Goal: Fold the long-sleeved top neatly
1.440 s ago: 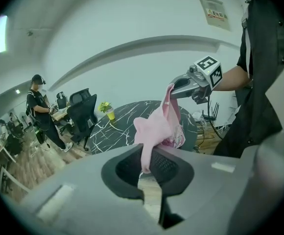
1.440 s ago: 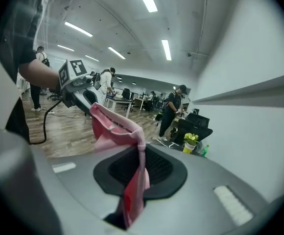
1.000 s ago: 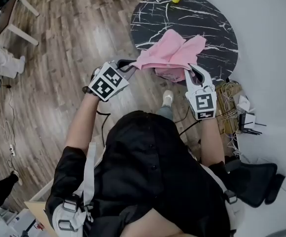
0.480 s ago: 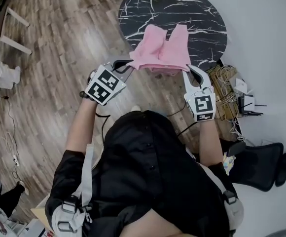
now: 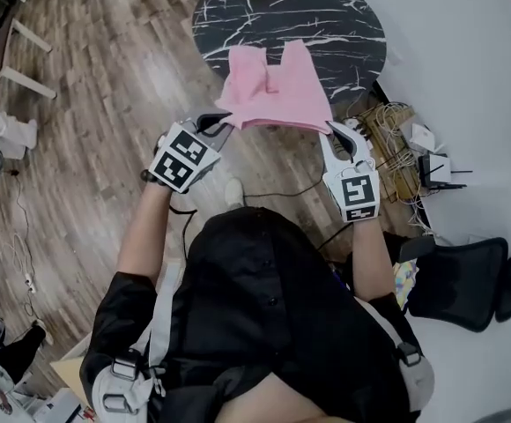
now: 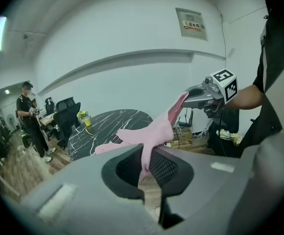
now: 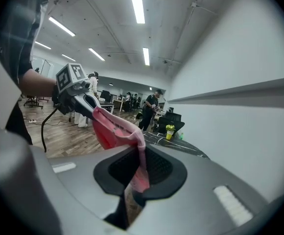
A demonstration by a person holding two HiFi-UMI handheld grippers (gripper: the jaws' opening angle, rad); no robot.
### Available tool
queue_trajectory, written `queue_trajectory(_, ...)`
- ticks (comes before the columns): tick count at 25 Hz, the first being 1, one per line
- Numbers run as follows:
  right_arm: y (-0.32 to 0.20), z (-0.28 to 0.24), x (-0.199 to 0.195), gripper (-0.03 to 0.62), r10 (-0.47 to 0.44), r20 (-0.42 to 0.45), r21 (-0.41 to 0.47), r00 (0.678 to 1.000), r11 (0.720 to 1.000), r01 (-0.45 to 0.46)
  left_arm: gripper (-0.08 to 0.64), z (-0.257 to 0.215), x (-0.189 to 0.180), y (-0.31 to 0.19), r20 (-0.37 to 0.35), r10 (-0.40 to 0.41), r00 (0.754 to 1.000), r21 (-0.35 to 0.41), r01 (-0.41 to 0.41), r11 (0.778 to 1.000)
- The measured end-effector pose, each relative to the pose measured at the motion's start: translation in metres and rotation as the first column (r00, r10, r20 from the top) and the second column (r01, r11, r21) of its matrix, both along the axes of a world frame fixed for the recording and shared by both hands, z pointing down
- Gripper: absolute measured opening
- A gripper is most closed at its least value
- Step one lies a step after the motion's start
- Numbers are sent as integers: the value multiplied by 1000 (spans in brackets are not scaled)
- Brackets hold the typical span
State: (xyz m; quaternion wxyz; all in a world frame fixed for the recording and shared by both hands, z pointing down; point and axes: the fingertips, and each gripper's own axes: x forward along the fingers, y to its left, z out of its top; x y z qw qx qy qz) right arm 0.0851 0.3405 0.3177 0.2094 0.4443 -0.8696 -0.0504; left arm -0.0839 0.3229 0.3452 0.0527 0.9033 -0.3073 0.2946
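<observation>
Legible text: none | wall sign, upper right in the left gripper view: framed notice, its print too small and blurred to read

The person wears a black, buttoned, short-sleeved shirt under grey shoulder straps with buckles. The left gripper and right gripper are grey, each bearing a white cube with black square markers. A black cable leaves the left one.

Marble table stands ahead, cables and chair right; wood floor left lies open.
</observation>
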Motion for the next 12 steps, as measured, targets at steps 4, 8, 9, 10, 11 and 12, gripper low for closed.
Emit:
queue_trajectory(4, 33, 5, 19, 29, -9, 14, -13, 1000, 1000, 9, 25, 1, 19, 32, -16, -29, 999, -16, 28, 999)
queue_trajectory(8, 62, -1, 30, 28, -30, 23, 5, 999, 1000, 30, 25, -6, 29, 61, -29, -50, 998, -8, 50, 999)
queue_trajectory(9, 69, -4, 32, 28, -36, 24, 14, 999, 999, 36, 25, -9, 31, 68, -25, -54, 998, 0, 54, 999)
queue_trajectory(10, 76, -6, 33, 28, -42, 26, 23, 999, 999, 41, 25, -11, 33, 76, -20, -56, 998, 8, 56, 998)
queue_trajectory(11, 83, -9, 35, 28, -45, 28, 31, 999, 999, 45, 25, -13, 34, 82, -16, -56, 998, 16, 57, 998)
queue_trajectory(12, 89, -12, 37, 28, -48, 30, 39, 998, 998, 47, 25, -15, 36, 89, -16, -56, 998, 20, 56, 998)
